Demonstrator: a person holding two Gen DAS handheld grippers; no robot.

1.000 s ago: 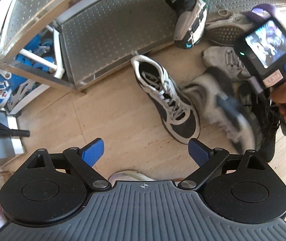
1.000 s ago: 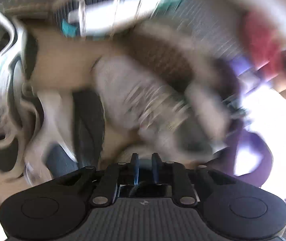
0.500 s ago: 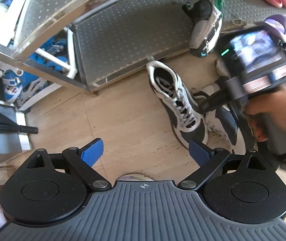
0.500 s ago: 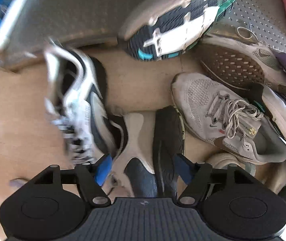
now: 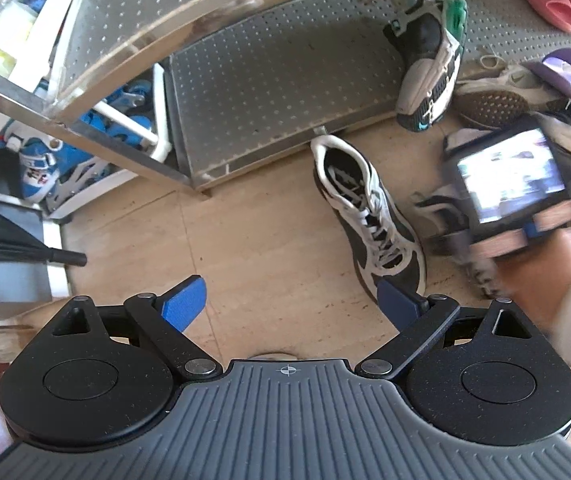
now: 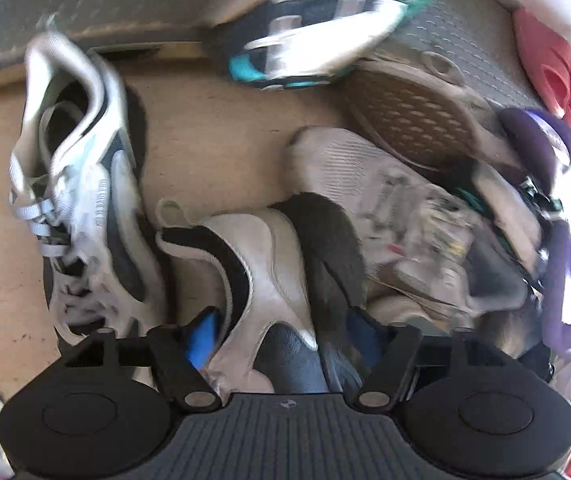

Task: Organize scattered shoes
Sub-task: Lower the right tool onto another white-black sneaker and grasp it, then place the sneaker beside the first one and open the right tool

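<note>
Grey-and-black sneaker (image 6: 269,280) lying on the floor (image 6: 213,140) between my right gripper (image 6: 281,338) jaws, which are closing (contact unclear); my left gripper (image 5: 291,300) is hovering wide open, holding nothing.

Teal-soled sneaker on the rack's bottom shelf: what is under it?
The teal-soled sneaker lies tipped on its side across the perforated metal shelf, its toe overhanging the tan floor. Whether anything is trapped beneath its body cannot be seen.
</note>
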